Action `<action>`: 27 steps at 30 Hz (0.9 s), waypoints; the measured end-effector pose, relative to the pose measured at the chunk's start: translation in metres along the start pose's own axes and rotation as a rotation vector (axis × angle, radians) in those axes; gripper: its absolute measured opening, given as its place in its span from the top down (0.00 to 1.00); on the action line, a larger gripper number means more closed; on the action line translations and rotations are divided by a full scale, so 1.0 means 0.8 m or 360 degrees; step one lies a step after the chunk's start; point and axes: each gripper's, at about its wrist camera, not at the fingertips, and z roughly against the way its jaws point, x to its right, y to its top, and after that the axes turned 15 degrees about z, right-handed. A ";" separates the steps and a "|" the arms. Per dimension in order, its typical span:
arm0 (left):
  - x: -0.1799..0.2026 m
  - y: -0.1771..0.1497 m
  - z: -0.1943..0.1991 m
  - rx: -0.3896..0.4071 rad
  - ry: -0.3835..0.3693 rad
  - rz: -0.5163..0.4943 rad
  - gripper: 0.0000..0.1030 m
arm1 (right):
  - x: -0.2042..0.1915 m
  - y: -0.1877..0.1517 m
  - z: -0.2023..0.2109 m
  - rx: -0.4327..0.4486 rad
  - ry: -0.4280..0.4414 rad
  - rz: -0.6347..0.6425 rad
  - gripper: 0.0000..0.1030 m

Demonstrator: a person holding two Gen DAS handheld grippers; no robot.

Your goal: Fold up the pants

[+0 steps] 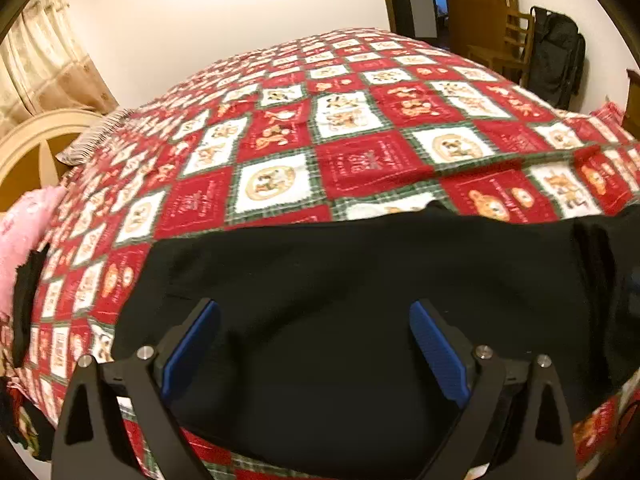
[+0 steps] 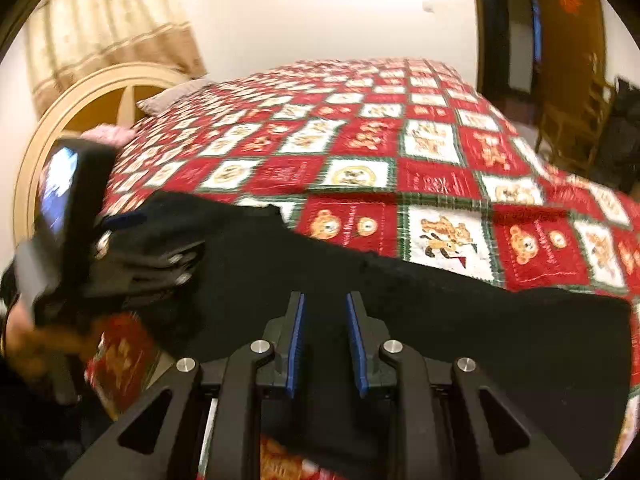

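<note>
The black pants (image 1: 360,300) lie across the near edge of the bed's red patchwork quilt (image 1: 360,128). The left gripper (image 1: 314,344) hovers over them, its 2 blue pads wide apart. The right gripper (image 2: 325,340) has a narrow gap (probably nothing pinched, though the dark cloth blurs).

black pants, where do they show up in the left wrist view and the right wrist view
Left wrist view: the black pants fill the lower middle, spread on the quilt under the open left gripper.
Right wrist view: the black pants run as a band from mid left to lower right, behind the right gripper.
Shared landmark: the red patchwork quilt, and the curved cream headboard at left.
</note>
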 end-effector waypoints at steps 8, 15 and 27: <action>-0.019 0.004 -0.007 0.0005 0.0063 0.0038 0.04 | -0.009 0.009 -0.043 -0.0089 0.0006 0.0000 0.78; -0.042 0.011 -0.018 -0.0023 0.0078 0.0145 0.05 | -0.025 0.011 0.004 0.0149 0.0039 -0.0068 0.78; -0.149 0.027 -0.029 0.0054 0.0060 0.0511 0.05 | -0.104 0.007 0.045 0.0278 0.0016 0.0265 0.78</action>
